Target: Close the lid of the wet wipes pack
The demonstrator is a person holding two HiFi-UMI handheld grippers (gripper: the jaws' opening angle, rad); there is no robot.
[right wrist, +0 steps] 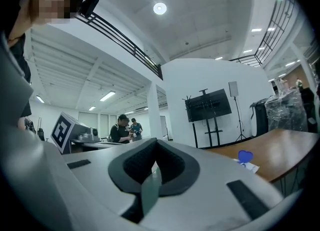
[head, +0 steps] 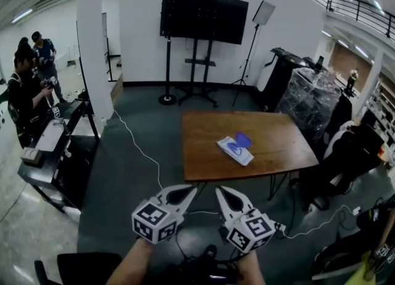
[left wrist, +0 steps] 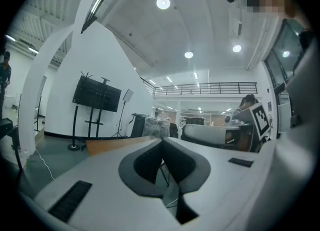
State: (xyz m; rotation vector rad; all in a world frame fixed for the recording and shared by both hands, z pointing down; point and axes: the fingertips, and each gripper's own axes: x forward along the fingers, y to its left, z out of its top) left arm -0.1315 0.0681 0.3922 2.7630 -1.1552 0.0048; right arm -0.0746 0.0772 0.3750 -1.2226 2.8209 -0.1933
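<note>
While both sit low over open grey floor (head: 136, 173), well short of the brown wooden tabletop's (head: 278, 148) near edge, left tongs (head: 187, 192) and right tongs (head: 223, 196) are each pressed tip to tip, nothing between. Wet wipes pack (head: 234, 151), flat white rectangle, lies mid-tabletop, well apart from them, rounded blue lid (head: 244, 139) standing up open. Pack print too small to read; forearms cut off at bottom edge.

Two white marker-cubed tongs: left gripper (head: 192, 187), right gripper (head: 218, 189). Ahead of them are one brown wooden table (head: 210, 154) and one flat white wet wipes pack with blue lid (head: 236, 150). Beyond stands one black screen on a stand (head: 203, 15). Far to their left are two dark-clothed people (head: 24, 89).
</note>
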